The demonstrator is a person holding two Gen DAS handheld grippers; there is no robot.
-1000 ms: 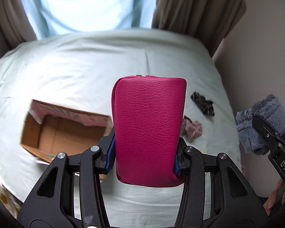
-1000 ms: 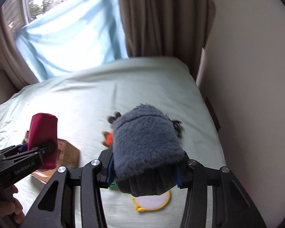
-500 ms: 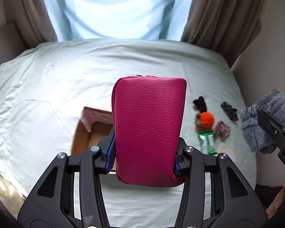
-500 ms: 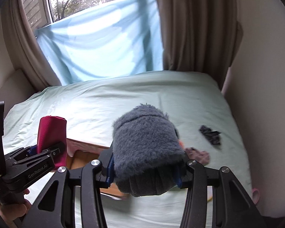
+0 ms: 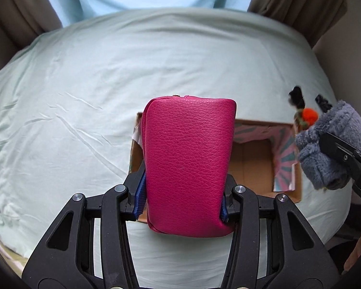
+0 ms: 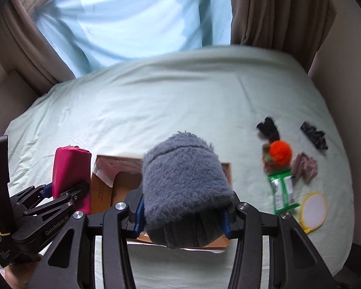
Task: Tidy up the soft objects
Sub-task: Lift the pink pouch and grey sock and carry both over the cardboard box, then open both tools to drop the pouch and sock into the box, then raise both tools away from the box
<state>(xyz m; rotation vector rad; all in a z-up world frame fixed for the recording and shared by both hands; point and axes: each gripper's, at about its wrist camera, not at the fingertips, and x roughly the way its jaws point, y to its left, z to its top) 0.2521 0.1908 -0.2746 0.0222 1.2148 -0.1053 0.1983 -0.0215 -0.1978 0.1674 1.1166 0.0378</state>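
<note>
A: What is the left hand-held gripper [image 5: 184, 192] doing?

B: It is pinching a pink pouch [image 5: 189, 166]. The blue pads press on both sides of the pouch, and the pouch sticks up between them.

A: And the right hand-held gripper [image 6: 183, 214]?

B: It is pinching a fluffy gray thing [image 6: 184, 180]. It looks soft and furry. I cannot tell just what it is. The pads squeeze it on both sides too.

A: Where are they?

B: Both are up in the air over a bed [image 6: 156, 101] with a pale green sheet. Under them sits an open cardboard box [image 5: 255, 166]. It lies near the front edge of the bed. Its inside looks bare brown, with a pink and blue pattern on the flaps.

A: Is the pouch in the box?

B: No. It is held above the left end of the box. The gray thing is held above the box as well, more to the right.

A: What else is on the bed?

B: Small things lie near the right edge of the bed. There is an orange pom-pom [image 6: 280, 151], a green packet [image 6: 282, 191] just below it, a little round mirror with a yellow rim [image 6: 312, 210], a dusty pink scrunchie [image 6: 304, 166] and two black bits [image 6: 267, 130] I cannot name. They are apart from the box.

A: Anything behind the bed?

B: A light blue cloth [image 6: 137, 19] hangs at the window, with brown curtains [image 6: 276, 9] beside it.
</note>
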